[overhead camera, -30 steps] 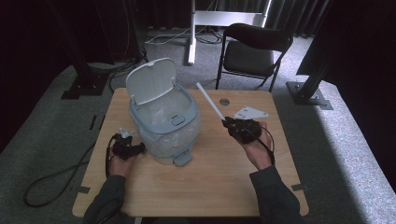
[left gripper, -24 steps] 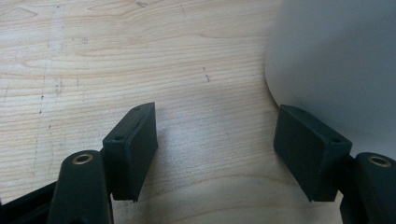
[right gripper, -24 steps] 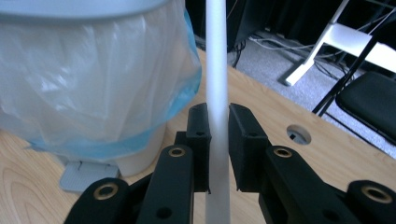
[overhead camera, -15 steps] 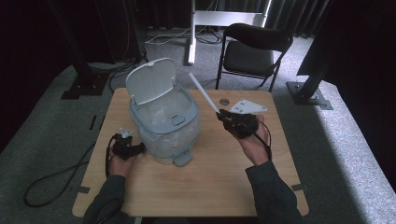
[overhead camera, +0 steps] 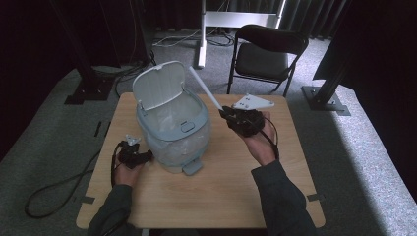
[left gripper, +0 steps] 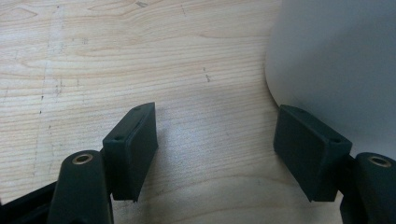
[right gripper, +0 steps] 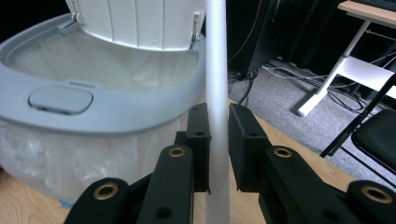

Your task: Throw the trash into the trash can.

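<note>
Lidded bin open (clear liner inside), right gripper clamping white stick, left gripper wide open, empty.

Light wood-grain rectangular surface carries a pale blue-grey plastic pedal bin, lid flipped up, clear liner inside, left of centre.

The right gripper is raised, its jaws pointing up and away, clamped on a white rod. The left gripper lies low, jaws wide apart with nothing between them.
</note>
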